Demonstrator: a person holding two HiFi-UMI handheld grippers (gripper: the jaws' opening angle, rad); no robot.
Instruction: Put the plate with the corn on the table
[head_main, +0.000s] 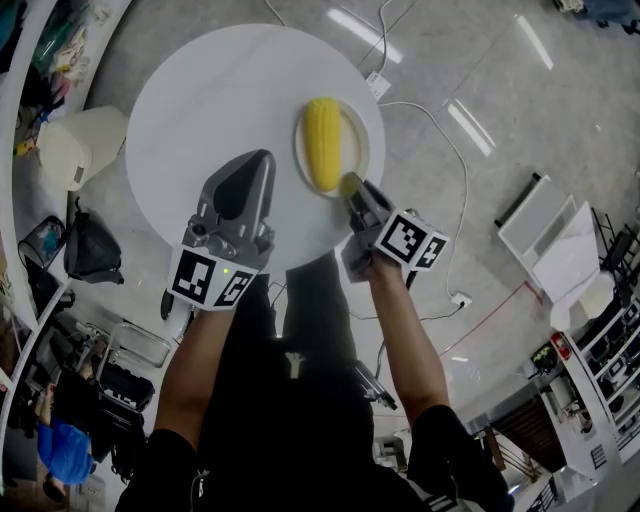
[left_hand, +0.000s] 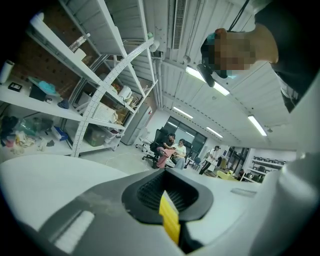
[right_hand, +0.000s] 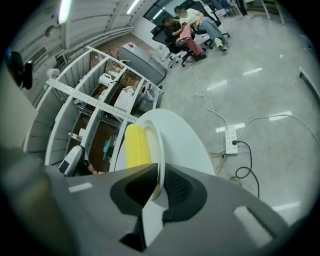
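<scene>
Glossy grey floor (head_main: 470, 60) spreads under a round white table (head_main: 200, 90), seen steeply from above in the head view. At the far left a pale bin (head_main: 85, 145) stands just beside the table's edge, and a black bag (head_main: 92, 250) lies on the floor below it.

Over the near-left part of the tabletop hangs the left gripper (head_main: 258, 160), held in the person's left hand. Its jaws are closed together to a point. In its own view the dark pads meet with only a thin yellow strip at the seam and nothing gripped, and it looks out level at metal shelving (left_hand: 90, 75).

To its right, on the right side of the tabletop, is the white plate (head_main: 357, 135) with the yellow corn (head_main: 322, 142) lying lengthwise on it. I cannot tell whether the plate rests flat on the table.

The right gripper (head_main: 352, 185) reaches in from the near side and pinches the plate's near rim. In the right gripper view the thin rim passes between the two pads, which are narrowly set and clamped on it.

Farther right, a power strip (head_main: 378, 85) and its white cables lie on the floor beyond the table, and white shelf panels (head_main: 545, 225) sit well apart at the right.
</scene>
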